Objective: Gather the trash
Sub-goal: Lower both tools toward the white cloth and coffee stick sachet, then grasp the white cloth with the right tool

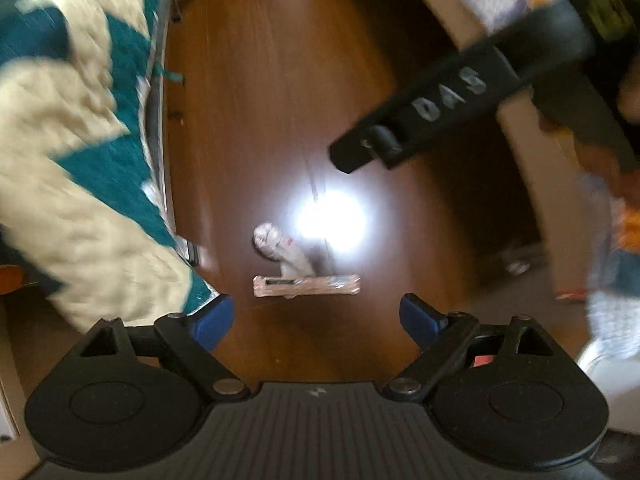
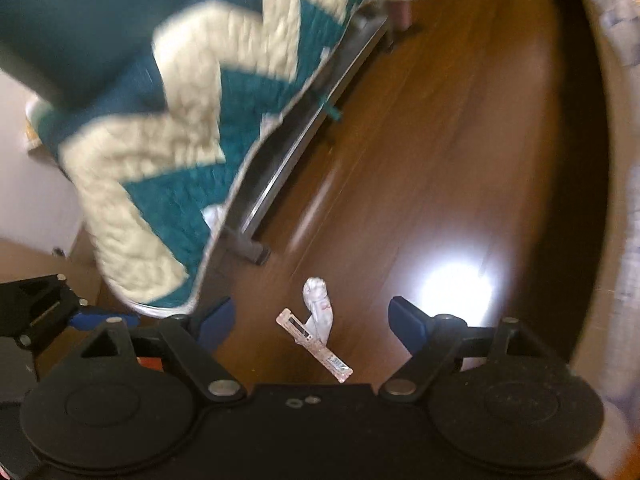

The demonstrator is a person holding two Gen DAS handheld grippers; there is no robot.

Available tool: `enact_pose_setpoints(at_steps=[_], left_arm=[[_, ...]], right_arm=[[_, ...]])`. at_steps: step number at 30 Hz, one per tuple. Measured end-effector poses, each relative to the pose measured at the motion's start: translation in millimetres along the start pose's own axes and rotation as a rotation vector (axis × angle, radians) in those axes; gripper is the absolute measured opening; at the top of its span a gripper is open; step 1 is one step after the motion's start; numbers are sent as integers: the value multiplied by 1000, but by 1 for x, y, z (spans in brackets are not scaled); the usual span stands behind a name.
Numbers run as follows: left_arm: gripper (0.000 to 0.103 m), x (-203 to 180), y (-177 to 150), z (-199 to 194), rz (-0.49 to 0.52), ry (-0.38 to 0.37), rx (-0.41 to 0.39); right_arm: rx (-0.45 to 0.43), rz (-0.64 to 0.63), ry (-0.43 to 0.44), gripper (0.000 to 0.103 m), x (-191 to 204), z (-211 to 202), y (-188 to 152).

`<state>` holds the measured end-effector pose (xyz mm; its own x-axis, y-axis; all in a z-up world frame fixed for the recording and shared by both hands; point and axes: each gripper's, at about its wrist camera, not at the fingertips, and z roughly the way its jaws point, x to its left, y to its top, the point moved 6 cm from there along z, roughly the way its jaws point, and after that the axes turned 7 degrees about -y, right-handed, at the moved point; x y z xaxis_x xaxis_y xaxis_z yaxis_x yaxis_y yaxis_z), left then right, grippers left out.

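Observation:
A crumpled white wrapper [image 1: 280,246] and a long clear plastic packet [image 1: 307,286] lie touching on the brown wooden floor. In the right wrist view the wrapper [image 2: 319,306] and packet [image 2: 314,346] lie between my fingers. My left gripper [image 1: 316,316] is open and empty, just above and short of the packet. My right gripper [image 2: 312,320] is open and empty above both pieces. The right gripper's black body [image 1: 460,104] shows in the left wrist view, and the left gripper [image 2: 44,316] shows at the right wrist view's left edge.
A bed with a teal and cream quilt [image 1: 68,140] and metal frame [image 2: 304,136] runs along the left. A tan furniture edge [image 1: 532,160] curves along the right. A bright light glare [image 1: 330,220] sits on the floor beside the trash.

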<state>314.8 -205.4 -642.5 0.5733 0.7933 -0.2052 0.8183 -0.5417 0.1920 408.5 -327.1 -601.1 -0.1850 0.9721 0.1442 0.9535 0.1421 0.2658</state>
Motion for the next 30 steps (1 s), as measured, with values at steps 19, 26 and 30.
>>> enact_pose_setpoints(at_steps=[19, 26, 30], left_arm=[[90, 13, -31, 218, 352, 98, 45], [90, 18, -30, 243, 447, 76, 65], [90, 21, -34, 252, 509, 79, 81]], right_arm=[[176, -120, 63, 63, 27, 261, -28], [179, -187, 51, 29, 34, 283, -34], [178, -211, 65, 24, 30, 285, -33]])
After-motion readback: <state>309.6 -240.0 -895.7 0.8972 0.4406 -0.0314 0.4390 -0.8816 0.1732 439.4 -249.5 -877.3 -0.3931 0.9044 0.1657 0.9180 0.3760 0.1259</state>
